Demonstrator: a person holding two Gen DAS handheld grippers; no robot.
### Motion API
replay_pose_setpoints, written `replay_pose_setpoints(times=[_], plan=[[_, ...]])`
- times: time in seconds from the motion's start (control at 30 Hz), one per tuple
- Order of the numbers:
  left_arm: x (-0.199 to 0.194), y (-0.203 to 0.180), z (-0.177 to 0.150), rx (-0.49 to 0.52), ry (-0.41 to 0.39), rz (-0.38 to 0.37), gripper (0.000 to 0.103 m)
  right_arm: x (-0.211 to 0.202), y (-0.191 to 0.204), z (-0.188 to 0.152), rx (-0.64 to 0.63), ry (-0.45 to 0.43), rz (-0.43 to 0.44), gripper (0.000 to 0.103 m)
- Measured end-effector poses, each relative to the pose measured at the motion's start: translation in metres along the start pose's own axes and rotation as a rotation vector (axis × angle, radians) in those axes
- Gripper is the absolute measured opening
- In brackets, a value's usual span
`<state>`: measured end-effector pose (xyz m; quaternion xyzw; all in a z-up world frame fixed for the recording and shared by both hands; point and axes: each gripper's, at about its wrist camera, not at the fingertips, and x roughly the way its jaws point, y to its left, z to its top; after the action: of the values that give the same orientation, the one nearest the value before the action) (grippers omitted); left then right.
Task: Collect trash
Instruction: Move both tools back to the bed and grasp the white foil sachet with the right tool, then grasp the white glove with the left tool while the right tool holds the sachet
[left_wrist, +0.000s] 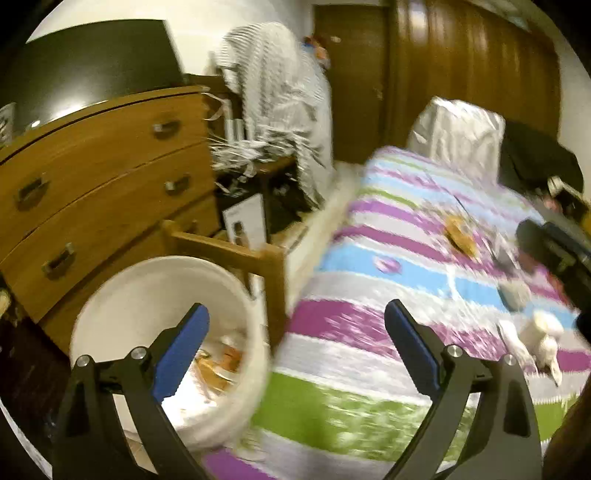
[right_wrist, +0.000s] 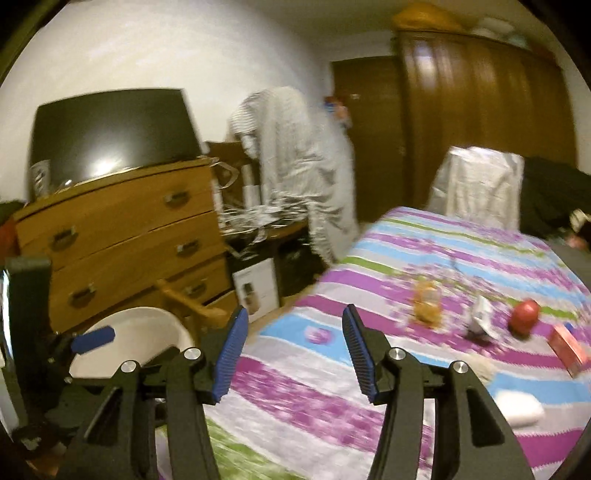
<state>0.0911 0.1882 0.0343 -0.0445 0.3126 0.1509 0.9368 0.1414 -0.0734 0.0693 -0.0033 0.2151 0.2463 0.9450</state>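
Trash: scraps lie on my striped bedspread (right_wrist: 369, 258) — an orange wrapper (right_wrist: 427, 302), a crumpled silver packet (right_wrist: 482, 317), a small purple bit (right_wrist: 317, 336), a red box (right_wrist: 567, 349) and a white wad (right_wrist: 517, 406); all blurred.
Bin: white bucket (left_wrist: 140, 295) on the floor beside the bed's foot, with orange and pale wrappers (left_wrist: 218, 362) already in it.
Left tongs: my left gripper (left_wrist: 297, 325) is spread wide and holds nothing; one finger hangs over the bucket, the other over the bedspread.
Right tongs: my right gripper (right_wrist: 291, 332) is parted, nothing between the blue pads (right_wrist: 231, 350), above the bedspread near its foot.
Other item: red apple (right_wrist: 524, 317) beside the silver packet.
Room: wooden dresser (right_wrist: 122, 240) with a dark TV (right_wrist: 110, 136) on top, striped cloth (right_wrist: 295, 155) draped over something, dark wardrobe (right_wrist: 480, 110) behind, white wall (right_wrist: 147, 55).
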Motion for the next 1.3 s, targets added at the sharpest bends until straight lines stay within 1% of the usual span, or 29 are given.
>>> replay_pose_setpoints(times=[0.1,0.23,0.27,0.33,0.37,0.47,0.53,0.57,0.6,0.67,0.7,0.77,0.8,0.83,0.87,0.9,0.93,0.97,1.03,1.07,1.1,1.13,1.17,1.2,1.23,1.27,1.3], plan=[[0.012,-0.033,-0.011,0.04,0.043,-0.033,0.093,-0.013,-0.047,-0.014,0.057,0.023,-0.042,0.059],[0.026,-0.062,-0.027,0.076,0.094,-0.067,0.093,-0.026,-0.119,-0.036,0.156,0.086,-0.088,0.059],[0.028,-0.068,-0.031,0.083,0.106,-0.077,0.093,-0.03,-0.146,-0.042,0.189,0.111,-0.11,0.059],[0.038,-0.082,-0.038,0.1,0.134,-0.104,0.093,-0.031,-0.177,-0.046,0.22,0.137,-0.146,0.059],[0.04,-0.085,-0.04,0.102,0.142,-0.112,0.093,-0.032,-0.205,-0.046,0.249,0.155,-0.177,0.06],[0.056,-0.098,-0.042,0.096,0.184,-0.182,0.093,-0.013,-0.256,-0.038,0.31,0.212,-0.207,0.066],[0.066,-0.105,-0.043,0.069,0.208,-0.242,0.093,0.012,-0.284,-0.026,0.327,0.239,-0.225,0.07],[0.069,-0.107,-0.043,0.059,0.215,-0.261,0.093,0.032,-0.299,-0.018,0.335,0.262,-0.207,0.077],[0.077,-0.11,-0.042,0.041,0.224,-0.288,0.093,0.064,-0.316,-0.01,0.358,0.305,-0.184,0.079],[0.086,-0.113,-0.044,0.024,0.23,-0.305,0.093,0.105,-0.334,-0.002,0.39,0.357,-0.172,0.079],[0.095,-0.114,-0.046,0.018,0.239,-0.316,0.093,0.133,-0.343,0.001,0.416,0.394,-0.158,0.079],[0.105,-0.116,-0.048,0.012,0.267,-0.326,0.093,0.173,-0.349,0.005,0.435,0.43,-0.159,0.079],[0.107,-0.115,-0.049,0.005,0.266,-0.338,0.093,0.192,-0.351,0.006,0.43,0.448,-0.168,0.078],[0.107,-0.114,-0.048,0.0,0.262,-0.351,0.093,0.209,-0.353,0.005,0.43,0.476,-0.18,0.078],[0.108,-0.114,-0.048,0.001,0.266,-0.353,0.094,0.232,-0.355,0.001,0.445,0.53,-0.182,0.078],[0.11,-0.116,-0.049,0.01,0.273,-0.353,0.095,0.251,-0.358,-0.006,0.46,0.589,-0.199,0.072],[0.11,-0.118,-0.05,0.025,0.273,-0.35,0.096,0.27,-0.363,-0.015,0.478,0.647,-0.218,0.062],[0.11,-0.119,-0.05,0.037,0.273,-0.346,0.097,0.278,-0.362,-0.02,0.476,0.67,-0.211,0.044],[0.112,-0.122,-0.051,0.05,0.276,-0.343,0.097,0.279,-0.356,-0.017,0.427,0.642,-0.22,0.036],[0.112,-0.121,-0.052,0.048,0.275,-0.348,0.097,0.27,-0.354,-0.009,0.431,0.609,-0.178,0.033],[0.112,-0.12,-0.052,0.042,0.274,-0.355,0.097,0.261,-0.352,-0.002,0.43,0.584,-0.165,0.032],[0.111,-0.118,-0.051,0.038,0.273,-0.358,0.097,0.242,-0.349,0.012,0.412,0.536,-0.156,0.032],[0.111,-0.118,-0.051,0.035,0.271,-0.362,0.097,0.227,-0.346,0.019,0.403,0.502,-0.133,0.032],[0.11,-0.117,-0.052,0.031,0.269,-0.366,0.097,0.201,-0.342,0.032,0.39,0.452,-0.094,0.032],[0.11,-0.117,-0.051,0.03,0.269,-0.367,0.097,0.182,-0.338,0.041,0.378,0.419,-0.074,0.032],[0.111,-0.117,-0.051,0.03,0.268,-0.367,0.097,0.143,-0.331,0.054,0.353,0.354,-0.04,0.032],[0.111,-0.117,-0.051,0.031,0.268,-0.366,0.097,0.119,-0.327,0.059,0.337,0.318,-0.025,0.032]])
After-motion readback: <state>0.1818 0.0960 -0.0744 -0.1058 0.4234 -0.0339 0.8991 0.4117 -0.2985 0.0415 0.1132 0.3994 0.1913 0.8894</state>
